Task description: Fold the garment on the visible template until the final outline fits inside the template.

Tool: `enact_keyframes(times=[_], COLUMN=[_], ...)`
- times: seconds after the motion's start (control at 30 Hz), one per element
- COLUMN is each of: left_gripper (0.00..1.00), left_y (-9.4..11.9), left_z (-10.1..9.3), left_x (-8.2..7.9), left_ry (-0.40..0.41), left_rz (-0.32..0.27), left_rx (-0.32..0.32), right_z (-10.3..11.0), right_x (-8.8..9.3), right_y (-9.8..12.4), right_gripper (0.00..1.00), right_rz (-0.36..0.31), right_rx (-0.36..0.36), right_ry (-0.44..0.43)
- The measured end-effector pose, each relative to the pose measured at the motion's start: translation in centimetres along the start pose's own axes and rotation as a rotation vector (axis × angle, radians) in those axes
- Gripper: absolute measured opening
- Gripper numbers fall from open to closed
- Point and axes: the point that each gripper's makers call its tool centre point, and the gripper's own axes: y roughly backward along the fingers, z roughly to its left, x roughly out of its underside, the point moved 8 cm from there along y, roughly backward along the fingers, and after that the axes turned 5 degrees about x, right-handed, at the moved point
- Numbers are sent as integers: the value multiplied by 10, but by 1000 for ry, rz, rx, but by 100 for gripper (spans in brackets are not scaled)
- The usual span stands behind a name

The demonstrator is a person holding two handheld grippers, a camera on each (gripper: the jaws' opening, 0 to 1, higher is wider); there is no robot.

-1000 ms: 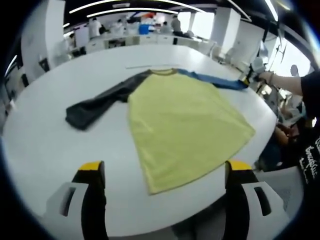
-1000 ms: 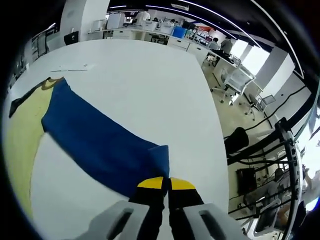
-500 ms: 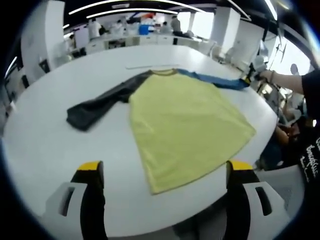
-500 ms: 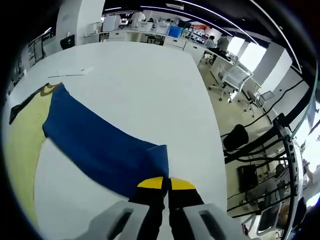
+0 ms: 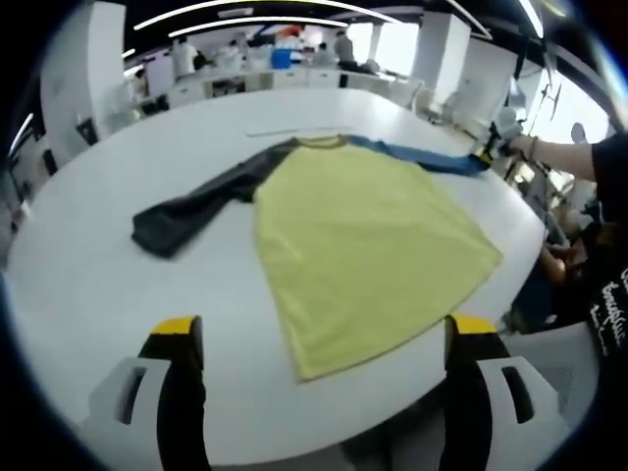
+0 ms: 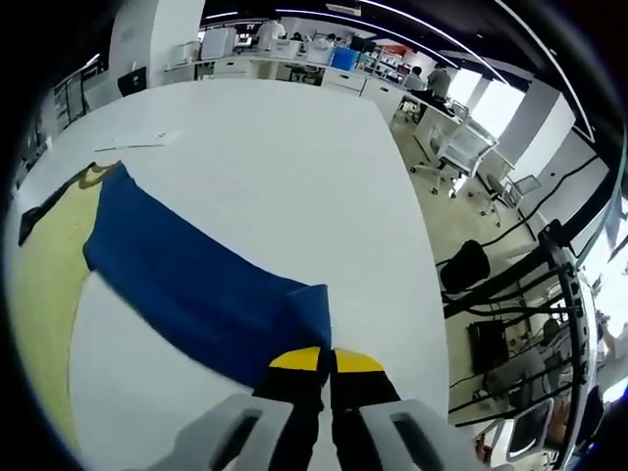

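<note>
1. Behind your work lies an open office, with long ceiling lights, white pillars and rows of workstations past the far edge of the big white desk [image 5: 88, 265].
2. Your garment [image 5: 363, 245] lies spread flat on that desk: a yellow body with its hem toward your left gripper, a dark grey sleeve [image 5: 196, 201] stretched out to one side and a blue sleeve [image 6: 196, 285] to the other.
3. Your left gripper [image 5: 319, 339] hovers short of the hem, its yellow-tipped fingers [image 5: 179, 329] wide apart with nothing between them, one on either side of the yellow cloth's near corner.
4. Your right gripper [image 6: 325, 361] has its fingers [image 6: 294, 359] pressed together on the cuff end of the blue sleeve, which runs away from them across the desk to the yellow body.
5. In the left gripper view, your right gripper [image 5: 488, 150] sits at the sleeve's far end, near the desk edge.
6. Beyond that edge stand office chairs [image 6: 451, 152].
</note>
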Motion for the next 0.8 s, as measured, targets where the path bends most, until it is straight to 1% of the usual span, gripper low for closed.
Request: enact_keyframes(times=[0.17,0.4,0.47,0.57,0.67,0.8], left_gripper=[99,99,99,99,99,99], left_y=[-1,-2,-2,-1,-1,-1], left_z=[-1,-2,-2,-3,-3,-2], left_x=[-1,-4,-4,-3,-3,-3], left_ry=[-1,-8,-9,-9,-9,-3], left_rz=[0,-5,-3,-6,-7,-6], left_rx=[5,12,13,15,17,20], right_z=[8,24,29,32,34,39], right_x=[-6,-21,-26,-32,-39,-49], right_y=[4,13,16,17,18,18], right_gripper=[0,0,0,0,0,0], right_rz=[-12,-45,-56,-61,-57,-75], right_rx=[-27,-73,-88,-96,-87,-117], right_ry=[-11,-23,-15,-5,1,-20])
